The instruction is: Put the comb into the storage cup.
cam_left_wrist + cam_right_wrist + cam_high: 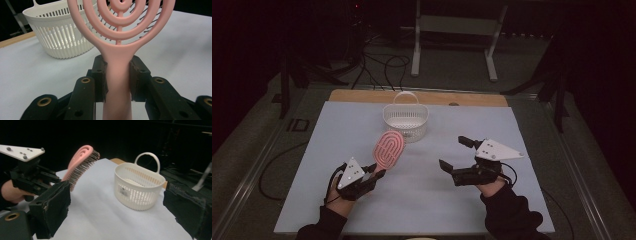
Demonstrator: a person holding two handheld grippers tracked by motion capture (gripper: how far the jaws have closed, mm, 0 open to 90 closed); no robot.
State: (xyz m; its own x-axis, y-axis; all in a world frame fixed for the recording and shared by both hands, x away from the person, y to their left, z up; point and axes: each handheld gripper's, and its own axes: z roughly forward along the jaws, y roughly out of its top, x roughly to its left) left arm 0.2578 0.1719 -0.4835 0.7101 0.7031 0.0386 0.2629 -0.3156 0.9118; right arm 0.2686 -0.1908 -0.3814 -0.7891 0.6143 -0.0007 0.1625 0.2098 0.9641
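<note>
A pink hairbrush point(388, 149) with a ringed oval head is held up above the table, its handle clamped in my left gripper point(374, 175). In the left gripper view both pads press on the brush handle point(117, 75). The right gripper view shows the hairbrush point(81, 162) from the side with its bristles facing down toward the table. A white slatted basket point(405, 120) with a loop handle stands at the table's far centre, just beyond the brush head. My right gripper point(454, 153) hovers at the front right, open, with nothing between its jaws.
The table wears a pale sheet point(422, 200) and has a wooden strip point(362, 96) along its far edge. Cables point(382, 65) and a white frame stand point(417, 45) lie on the dark floor beyond. A cable point(272, 170) loops off the table's left side.
</note>
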